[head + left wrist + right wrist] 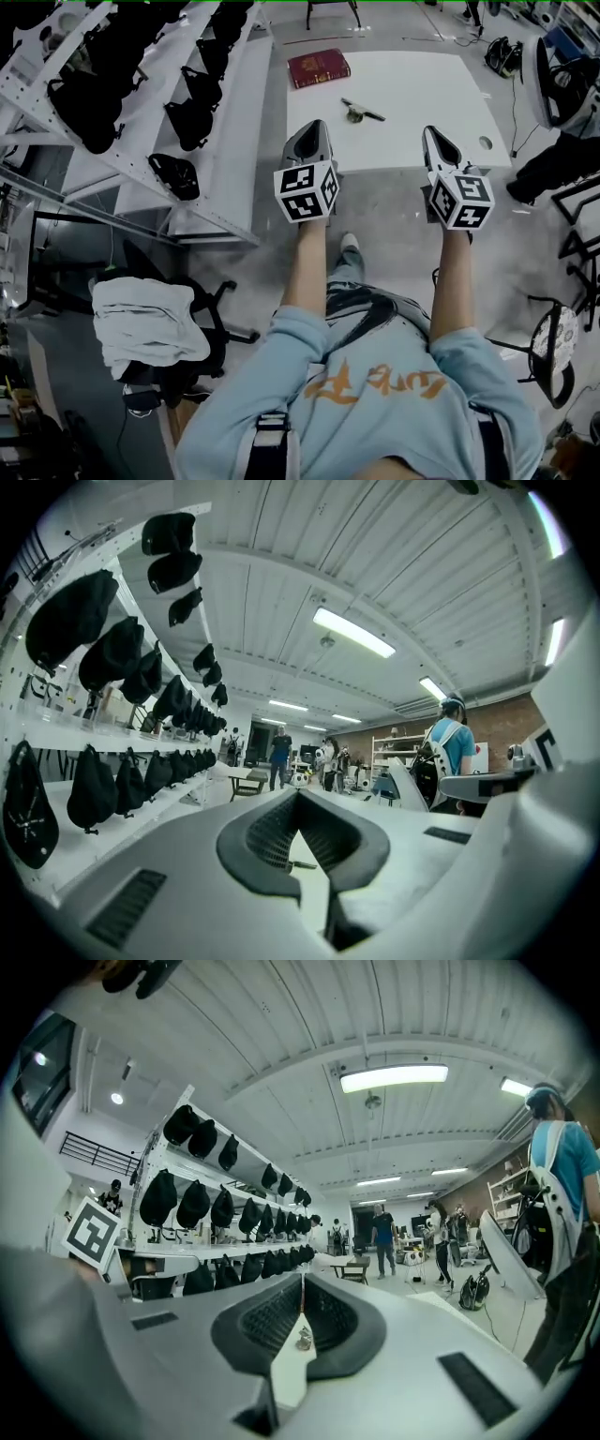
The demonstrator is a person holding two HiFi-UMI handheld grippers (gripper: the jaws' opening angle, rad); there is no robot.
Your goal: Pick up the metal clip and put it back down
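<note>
Finding: the task had not begun.

- Clip: The clip [361,112] lay on the white desk [422,84], untouched. It was well ahead of both claws and roughly between their lines of reach, a little nearer the left claw's line. Nothing rested against it.
- Left claw: The left claw [315,131] hovered over the near edge of the desk. In its own view the jaw tips met, leaving only the hollow between the pads, and nothing was held there. A strip of desk and a small dark item, probably the clip, showed through that hollow far ahead.
- Right claw: The right claw [433,136] hovered level with the left, also at the near edge. Its jaw tips were together and empty. The clip showed through the hollow, distant and not between the pads.
- Other items: A red book [318,67] lay beyond the clip, farther from both claws, and played no part.

Assessment: no stage was complete. Every stage remained:
1. Part the jaws of one claw.
2. Carry it forward and down to the clip.
3. Close on the clip.
4. Lift it.
5. Lower it to the desk and release.

Either claw appeared able to reach.
</note>
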